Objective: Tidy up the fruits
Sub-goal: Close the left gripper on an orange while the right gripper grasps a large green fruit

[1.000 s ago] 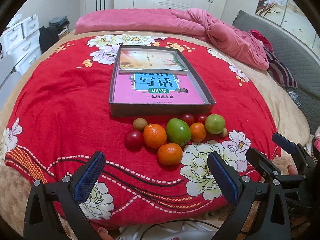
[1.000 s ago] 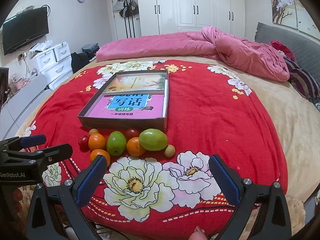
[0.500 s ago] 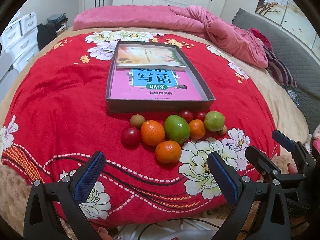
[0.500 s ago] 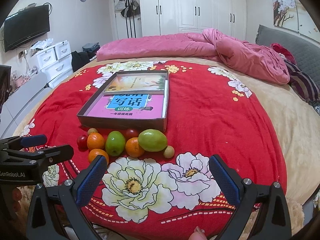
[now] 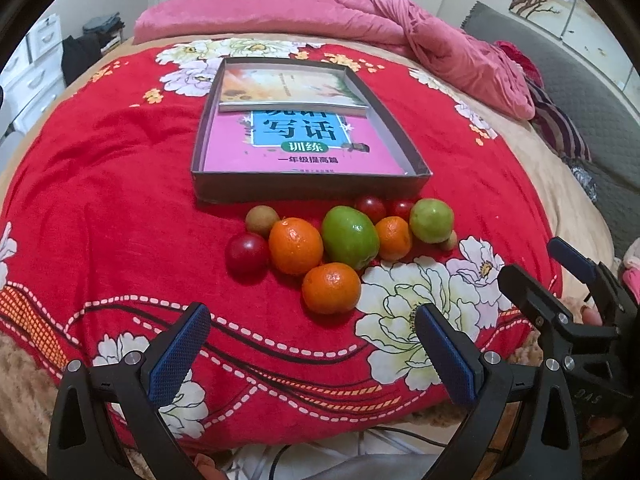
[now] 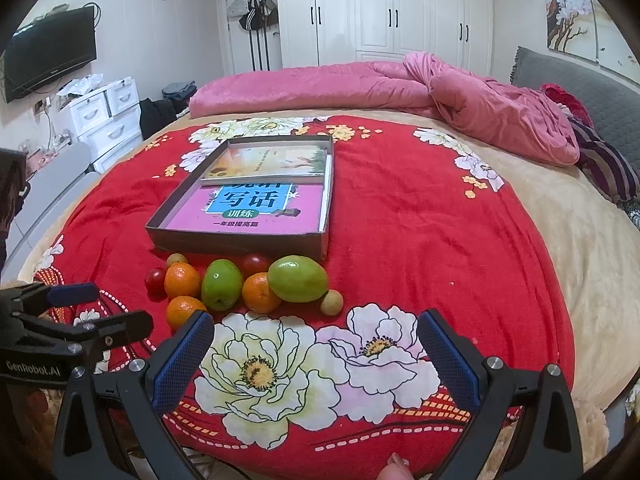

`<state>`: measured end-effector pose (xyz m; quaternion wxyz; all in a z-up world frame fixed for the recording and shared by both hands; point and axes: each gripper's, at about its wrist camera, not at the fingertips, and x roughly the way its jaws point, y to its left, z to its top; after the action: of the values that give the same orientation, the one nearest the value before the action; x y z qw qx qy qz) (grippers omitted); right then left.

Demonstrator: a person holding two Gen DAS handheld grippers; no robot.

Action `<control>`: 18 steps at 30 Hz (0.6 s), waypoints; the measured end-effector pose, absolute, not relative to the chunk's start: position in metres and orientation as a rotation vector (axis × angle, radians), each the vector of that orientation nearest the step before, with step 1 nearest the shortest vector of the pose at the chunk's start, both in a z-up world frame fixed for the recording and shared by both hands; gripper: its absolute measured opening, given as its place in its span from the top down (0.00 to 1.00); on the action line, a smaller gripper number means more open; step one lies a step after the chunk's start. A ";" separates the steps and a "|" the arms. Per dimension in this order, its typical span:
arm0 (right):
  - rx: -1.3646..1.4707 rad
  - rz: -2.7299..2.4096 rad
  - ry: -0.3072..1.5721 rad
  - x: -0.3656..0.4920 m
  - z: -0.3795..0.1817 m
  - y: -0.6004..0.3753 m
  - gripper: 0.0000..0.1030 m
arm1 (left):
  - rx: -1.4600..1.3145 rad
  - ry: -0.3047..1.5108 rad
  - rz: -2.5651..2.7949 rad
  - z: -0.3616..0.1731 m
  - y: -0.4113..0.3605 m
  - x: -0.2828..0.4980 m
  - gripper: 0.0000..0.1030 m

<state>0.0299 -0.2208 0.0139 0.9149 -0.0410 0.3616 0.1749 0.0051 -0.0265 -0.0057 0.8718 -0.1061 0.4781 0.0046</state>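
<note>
A cluster of fruit lies on the red flowered blanket in front of a shallow grey box (image 5: 304, 190) (image 6: 240, 240) that holds books. It has three oranges, the nearest (image 5: 331, 288) (image 6: 182, 311), two green fruits (image 5: 350, 237) (image 6: 297, 278), red plums (image 5: 247, 253) and small brown fruits (image 5: 262, 220). My left gripper (image 5: 312, 356) is open and empty, just short of the nearest orange. My right gripper (image 6: 316, 360) is open and empty, over the white flowers short of the fruit. Each gripper shows in the other's view, the right (image 5: 560, 280) and the left (image 6: 80, 312).
A rumpled pink duvet (image 6: 400, 88) lies across the far side of the bed. A grey headboard (image 6: 580, 76) is at the right. White drawers (image 6: 108, 112) and a wall TV (image 6: 48, 56) stand at the left. The bed's near edge is just under both grippers.
Both grippers have moved forward toward the fruit, the left one more and pitched lower. Both stay open and empty. No fruit has moved.
</note>
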 end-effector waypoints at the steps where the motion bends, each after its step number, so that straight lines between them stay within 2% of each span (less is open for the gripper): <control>1: -0.088 0.358 0.741 0.031 0.013 -0.221 0.00 | -0.222 1.002 0.010 -0.006 -0.026 0.006 0.01; 8: -0.125 0.367 0.750 0.047 0.007 -0.220 0.00 | -0.233 1.032 0.018 -0.014 -0.024 0.014 0.01; 18: -0.382 0.481 0.716 0.072 -0.011 -0.189 0.01 | -0.267 1.083 0.018 -0.026 -0.023 0.026 0.01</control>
<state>0.0717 -0.1893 -0.0111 0.8908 -0.1838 0.3451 0.2317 0.0259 -0.0231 -0.0257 0.8484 -0.1266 0.5139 0.0085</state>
